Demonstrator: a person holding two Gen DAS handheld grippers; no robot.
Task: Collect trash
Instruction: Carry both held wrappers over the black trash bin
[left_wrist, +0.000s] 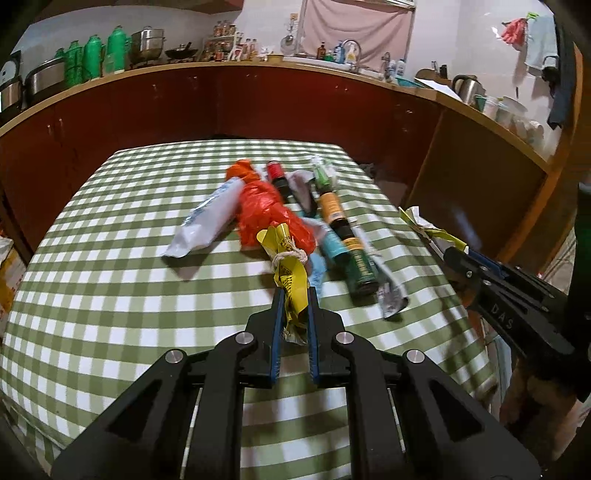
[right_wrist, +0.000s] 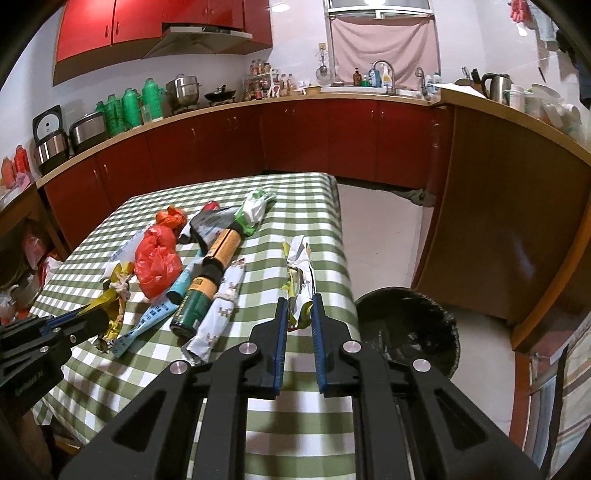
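Two grippers are in our hands above a table (left_wrist: 110, 229) covered in green-and-white check. Our left gripper (left_wrist: 294, 295) has its blue fingers pinched on a yellow wrapper (left_wrist: 291, 273) tied with string, at the near end of the trash pile. Our right gripper (right_wrist: 299, 301) pinches a white-and-yellow crumpled wrapper (right_wrist: 300, 273) near the table's right edge. Between them on the cloth lie an orange plastic bag (left_wrist: 266, 210), a pale tube-shaped packet (left_wrist: 210, 221) to its left, and a row of dark bottles (left_wrist: 343, 236) with orange and green labels. A patterned paper roll (right_wrist: 218, 314) rests just right of the bottles. Down on the floor to the right of the table stands a black-lined trash bin (right_wrist: 410, 325).
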